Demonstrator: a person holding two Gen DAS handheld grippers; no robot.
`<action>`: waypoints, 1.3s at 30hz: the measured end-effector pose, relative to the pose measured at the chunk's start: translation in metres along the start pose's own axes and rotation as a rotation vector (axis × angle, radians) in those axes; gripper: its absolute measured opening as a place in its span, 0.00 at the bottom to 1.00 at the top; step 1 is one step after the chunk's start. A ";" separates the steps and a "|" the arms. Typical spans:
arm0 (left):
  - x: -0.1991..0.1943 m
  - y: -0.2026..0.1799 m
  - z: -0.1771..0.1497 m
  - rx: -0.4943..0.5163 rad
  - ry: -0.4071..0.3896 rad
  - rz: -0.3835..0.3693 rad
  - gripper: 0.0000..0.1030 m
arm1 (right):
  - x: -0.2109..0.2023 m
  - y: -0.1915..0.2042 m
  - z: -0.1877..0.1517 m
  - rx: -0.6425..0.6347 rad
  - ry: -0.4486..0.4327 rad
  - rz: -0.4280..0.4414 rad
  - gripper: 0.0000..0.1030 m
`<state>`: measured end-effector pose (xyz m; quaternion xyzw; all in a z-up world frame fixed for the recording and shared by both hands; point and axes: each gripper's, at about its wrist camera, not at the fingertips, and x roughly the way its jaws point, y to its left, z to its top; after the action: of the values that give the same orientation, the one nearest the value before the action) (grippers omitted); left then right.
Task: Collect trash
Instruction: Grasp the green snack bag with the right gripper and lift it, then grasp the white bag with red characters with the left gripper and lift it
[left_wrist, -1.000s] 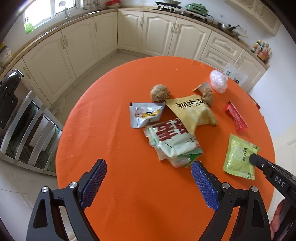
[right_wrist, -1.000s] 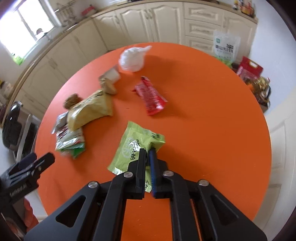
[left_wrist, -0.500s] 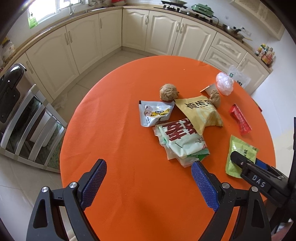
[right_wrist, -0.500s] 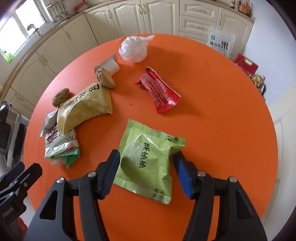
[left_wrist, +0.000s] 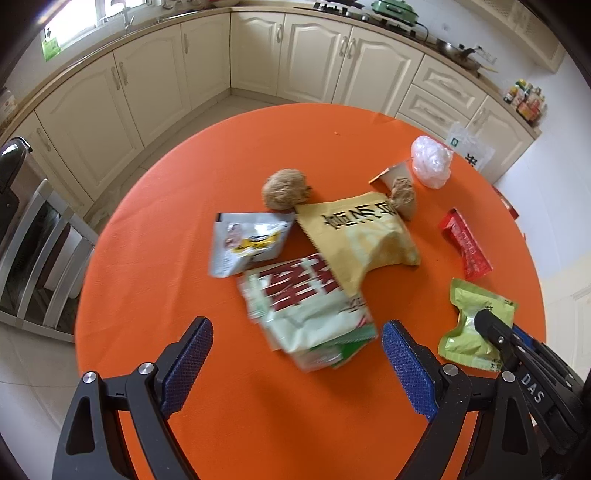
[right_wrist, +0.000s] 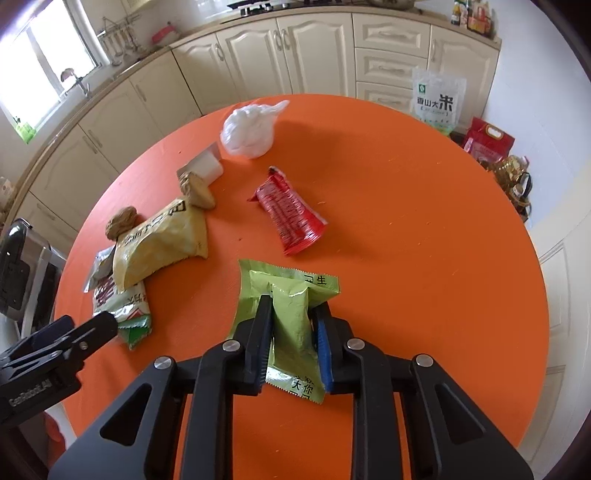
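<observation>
Right tool (right_wrist: 291, 325) points steeply down, jaws closing, pads pressing and creasing the green packet (right_wrist: 291, 314) between them. Left tool (left_wrist: 295, 354) also tilted steeply down, jaws spread wide, nothing gripped, blue pads (left_wrist: 186, 363) clear of the table (left_wrist: 155, 221).

Round orange table (right_wrist: 424, 240). On it: white plastic bag (right_wrist: 249, 129) at far side, red wrapper (right_wrist: 290, 210) mid-table, green packet (right_wrist: 291, 317) nearest, yellow packet (right_wrist: 159, 243) overlapping red-and-white packet (left_wrist: 306, 306), silver pouch (left_wrist: 247, 243) beside, two brown lumps (left_wrist: 282, 188), small white carton (right_wrist: 203, 168).
</observation>
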<state>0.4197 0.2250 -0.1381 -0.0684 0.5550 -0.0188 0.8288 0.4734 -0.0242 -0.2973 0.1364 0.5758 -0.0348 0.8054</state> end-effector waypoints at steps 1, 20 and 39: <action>0.003 -0.002 0.001 -0.008 0.002 0.002 0.87 | 0.001 -0.002 0.002 0.000 0.004 0.006 0.20; 0.035 -0.014 0.003 0.011 -0.028 0.071 0.69 | 0.005 -0.014 0.023 -0.035 0.024 0.077 0.20; -0.029 -0.024 -0.032 0.103 -0.081 0.012 0.18 | -0.042 -0.029 -0.006 0.028 -0.011 0.106 0.18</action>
<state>0.3804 0.2018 -0.1200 -0.0228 0.5199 -0.0397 0.8530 0.4484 -0.0545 -0.2652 0.1774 0.5628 -0.0010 0.8073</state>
